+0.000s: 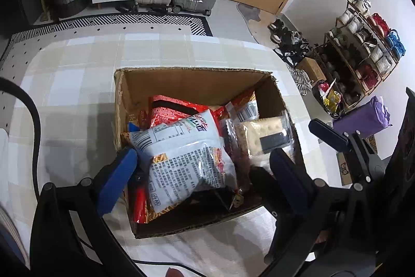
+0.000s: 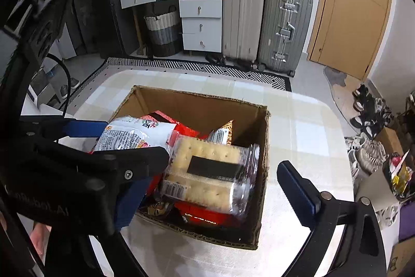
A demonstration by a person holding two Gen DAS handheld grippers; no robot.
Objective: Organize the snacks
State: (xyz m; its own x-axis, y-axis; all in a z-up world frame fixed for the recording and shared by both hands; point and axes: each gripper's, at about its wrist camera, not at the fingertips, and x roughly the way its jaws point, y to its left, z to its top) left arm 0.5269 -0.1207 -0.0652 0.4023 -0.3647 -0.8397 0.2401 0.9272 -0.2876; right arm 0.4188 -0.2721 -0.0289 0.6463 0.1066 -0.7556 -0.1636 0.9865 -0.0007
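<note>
From the left wrist camera, a cardboard box (image 1: 197,85) sits on a checked tablecloth (image 1: 77,74) and is packed with snacks. A white snack bag (image 1: 186,155) with printed text lies on top at the near side, red packets (image 1: 176,108) show behind it, and a clear pack of crackers (image 1: 262,134) lies to its right. The left gripper (image 1: 205,173) hangs over the box with its blue-padded jaws spread wide; the white bag lies between them, with the left pad just at the bag's edge and the right pad clear of it. From the right wrist camera, the same box (image 2: 249,121) sits on the cloth (image 2: 306,126) with the cracker pack (image 2: 207,173) on top of the red packets (image 2: 202,217) near the front. The right gripper (image 2: 212,188) has its jaws wide apart, one finger inside the box beside the crackers and the other outside the box wall, pinching nothing. The left gripper (image 2: 85,127) reaches in beside the white bag (image 2: 132,134).
</note>
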